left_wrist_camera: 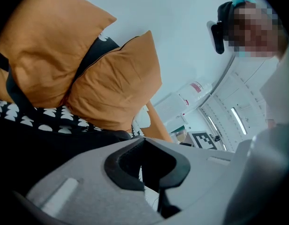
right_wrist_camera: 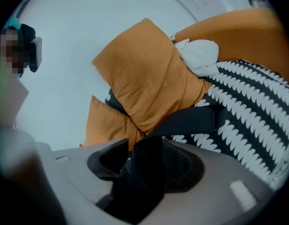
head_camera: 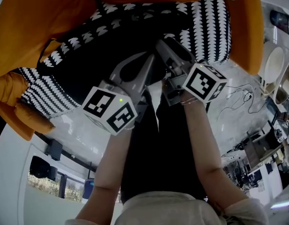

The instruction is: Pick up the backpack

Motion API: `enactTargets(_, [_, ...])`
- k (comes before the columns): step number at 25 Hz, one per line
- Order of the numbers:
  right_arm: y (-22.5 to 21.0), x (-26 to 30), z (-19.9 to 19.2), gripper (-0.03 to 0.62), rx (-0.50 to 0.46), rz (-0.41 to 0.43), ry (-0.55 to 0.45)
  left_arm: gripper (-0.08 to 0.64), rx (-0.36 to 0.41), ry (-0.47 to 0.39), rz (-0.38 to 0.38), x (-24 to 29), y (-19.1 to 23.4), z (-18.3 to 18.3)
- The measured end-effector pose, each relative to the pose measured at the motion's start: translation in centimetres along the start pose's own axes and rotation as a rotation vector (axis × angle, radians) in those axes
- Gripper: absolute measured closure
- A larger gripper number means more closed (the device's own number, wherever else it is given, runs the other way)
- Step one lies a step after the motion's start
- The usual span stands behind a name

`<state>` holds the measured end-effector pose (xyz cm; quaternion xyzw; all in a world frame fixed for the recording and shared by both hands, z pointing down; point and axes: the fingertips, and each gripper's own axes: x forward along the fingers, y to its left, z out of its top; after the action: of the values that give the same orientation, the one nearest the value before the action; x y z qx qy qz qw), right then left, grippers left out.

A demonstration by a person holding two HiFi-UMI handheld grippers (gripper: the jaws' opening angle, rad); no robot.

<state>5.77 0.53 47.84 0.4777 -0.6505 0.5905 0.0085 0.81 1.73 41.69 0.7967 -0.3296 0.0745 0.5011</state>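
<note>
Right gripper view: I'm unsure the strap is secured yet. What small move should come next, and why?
Probably close the right gripper on the black strap. Its jaws stand apart with the strap running through the gap and the pads not yet pressing it, so lifting now would likely let the backpack slip free.

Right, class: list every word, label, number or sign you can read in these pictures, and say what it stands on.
No text here can be read.
The white container: red label, too small and blurred to read.
The left marker cube and right marker cube: black-and-white square patterns only, no letters or numbers.
</note>
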Motion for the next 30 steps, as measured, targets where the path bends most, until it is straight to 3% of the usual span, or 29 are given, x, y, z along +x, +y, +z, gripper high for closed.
enactTargets(9, [-0.7,1.7,0.1,0.345,0.156,0.044,-0.025,0.554,-0.043,-0.039,0.037,0.7,0.9,1.4])
enactTargets(17, [-0.8,3.6,2.0,0.305,0.18,0.094,-0.047,0.552,-0.088,-0.03,-0.019,2.2,0.0,1.4])
enactTargets(30, [-3.0,6.7,1.6,0.301,0.255,0.008,0.051,0.552,-0.107,-0.01,0.02,3.0,3.5,1.9])
